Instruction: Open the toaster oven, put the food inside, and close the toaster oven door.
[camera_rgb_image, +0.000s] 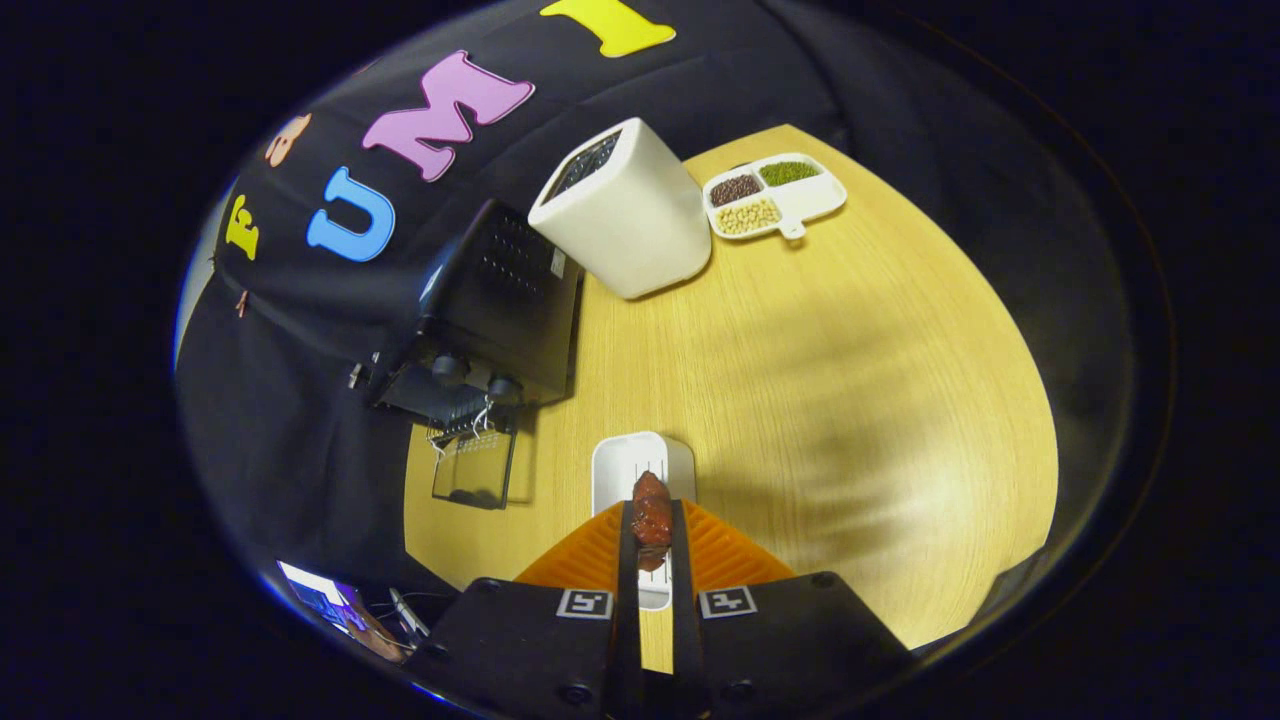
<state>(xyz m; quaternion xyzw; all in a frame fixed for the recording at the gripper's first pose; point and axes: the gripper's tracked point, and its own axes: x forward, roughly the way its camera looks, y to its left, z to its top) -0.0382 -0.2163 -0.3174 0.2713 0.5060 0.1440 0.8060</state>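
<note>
A reddish-brown piece of food (651, 515) is pinched between my two fingers, and my gripper (652, 530) is shut on it. It hangs just above a small white tray (640, 462) on the wooden table (820, 380). The black toaster oven (490, 310) stands beyond and to the left of the fingers, with two knobs on its front. Its glass door (475, 470) is folded down open, and a wire rack shows at the mouth.
A tall white container (625, 210) with a dark grid top stands behind the oven. Farther back lies a white divided dish (775, 195) holding beans of three colours. The table's rounded edge runs along the right and the near left.
</note>
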